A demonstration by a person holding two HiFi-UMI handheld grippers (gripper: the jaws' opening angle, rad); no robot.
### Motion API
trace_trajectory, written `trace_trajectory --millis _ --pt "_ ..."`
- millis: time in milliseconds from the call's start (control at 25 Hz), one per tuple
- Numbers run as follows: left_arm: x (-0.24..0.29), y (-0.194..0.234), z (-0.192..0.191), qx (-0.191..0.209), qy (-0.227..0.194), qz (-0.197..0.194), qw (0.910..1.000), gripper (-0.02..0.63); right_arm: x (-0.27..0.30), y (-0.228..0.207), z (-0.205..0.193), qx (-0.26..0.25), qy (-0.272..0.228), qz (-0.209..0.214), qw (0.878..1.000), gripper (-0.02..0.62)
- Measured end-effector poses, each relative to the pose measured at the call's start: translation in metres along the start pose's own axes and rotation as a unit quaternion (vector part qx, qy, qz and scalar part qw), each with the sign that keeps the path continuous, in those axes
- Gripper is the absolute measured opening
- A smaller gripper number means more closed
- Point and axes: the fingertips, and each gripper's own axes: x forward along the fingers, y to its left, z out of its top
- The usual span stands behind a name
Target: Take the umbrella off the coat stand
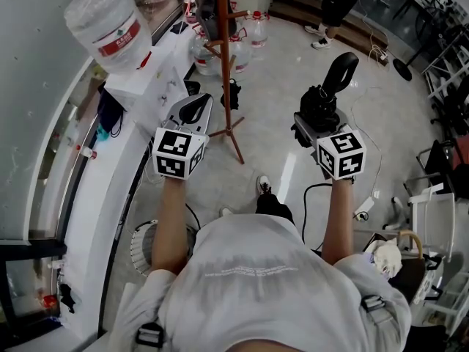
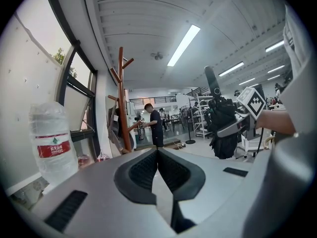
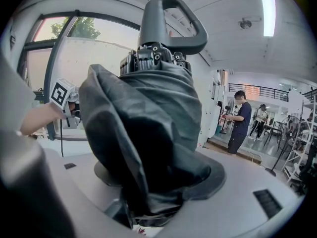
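Note:
A folded black umbrella (image 3: 148, 123) with a looped black handle (image 3: 168, 24) stands up between the jaws of my right gripper (image 3: 153, 182), which is shut on its bundled fabric. In the head view the umbrella (image 1: 331, 86) rises from the right gripper (image 1: 320, 119), well clear of the brown wooden coat stand (image 1: 223, 57). My left gripper (image 1: 192, 110) is held beside it, nearer the stand's legs. Its pads (image 2: 143, 170) meet at the tip with nothing between them. The coat stand (image 2: 122, 98) rises ahead of it on the left.
A white counter (image 1: 124, 160) with a large water bottle (image 1: 110, 24) runs along the left by the window. Water jugs (image 1: 249, 31) stand behind the coat stand's base. Cables (image 1: 366, 160) lie on the floor at right. A person (image 2: 154, 125) stands in the background.

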Motion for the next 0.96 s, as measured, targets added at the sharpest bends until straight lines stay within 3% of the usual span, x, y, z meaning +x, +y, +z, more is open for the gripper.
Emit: trace_trajectory --millis 960 --pt "-0.010 0.009 -0.015 -0.005 0.013 0.006 0.9999 0.015 0.010 0.015 -0.007 0.010 -0.001 0.012 1.000 0.299"
